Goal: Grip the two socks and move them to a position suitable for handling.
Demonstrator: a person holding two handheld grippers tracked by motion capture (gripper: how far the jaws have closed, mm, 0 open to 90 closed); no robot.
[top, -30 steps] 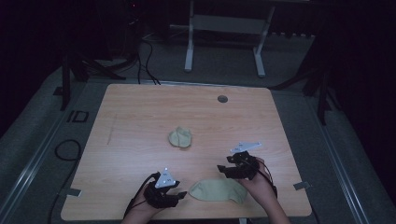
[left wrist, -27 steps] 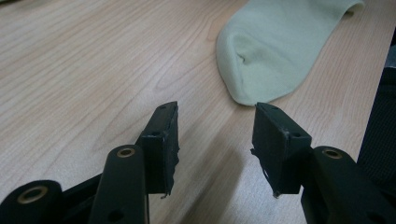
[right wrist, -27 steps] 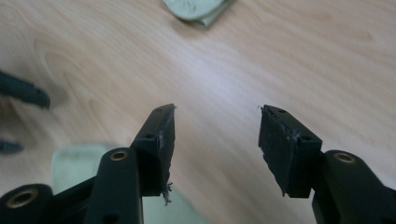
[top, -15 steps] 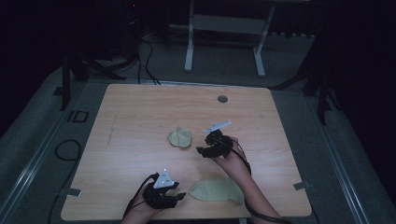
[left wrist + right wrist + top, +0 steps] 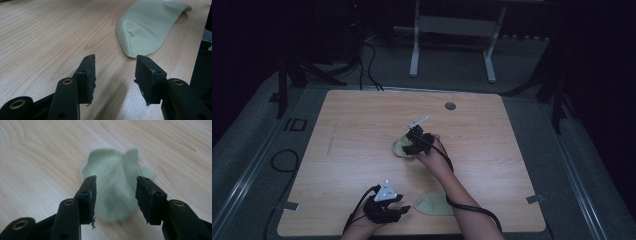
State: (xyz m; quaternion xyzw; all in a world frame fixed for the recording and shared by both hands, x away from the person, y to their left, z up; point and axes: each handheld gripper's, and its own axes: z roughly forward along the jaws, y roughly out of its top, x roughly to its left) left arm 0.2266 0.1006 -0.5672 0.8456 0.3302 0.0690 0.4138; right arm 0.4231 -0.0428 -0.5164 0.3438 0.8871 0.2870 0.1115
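Now the right hand-held gripper (image 5: 411,141) hangs over the crumpled sock (image 5: 116,192), which lies bunched up near the middle of the bench (image 5: 352,130). Its jaws have just been closing and stand about half apart, one on each side of the bunched cloth; from the right gripper view the pads do not seem to press on it yet, so I would call it unheld. The step in hand looks like picking this sock up, probably to bring it to its mate.

To do that well, I would lower the jaws until the pads sit low on the cloth, close to the bench, so they catch a thick fold and not only the loose top edge that sticks up on the far side. Closing on the raised ridge in the middle of the sock should give the firmest bite; a thin edge could slip out on the lift. Then a straight lift, without dragging.

Toward the person from the crumpled sock, the flat sock (image 5: 150,27) lies near the bench's front edge. The left hand-held gripper (image 5: 116,72) rests just beside the flat sock's end, its jaws likewise half apart with nothing between them but bare wood. It seems to wait there, and it would do well to pin that sock down when the other arrives.
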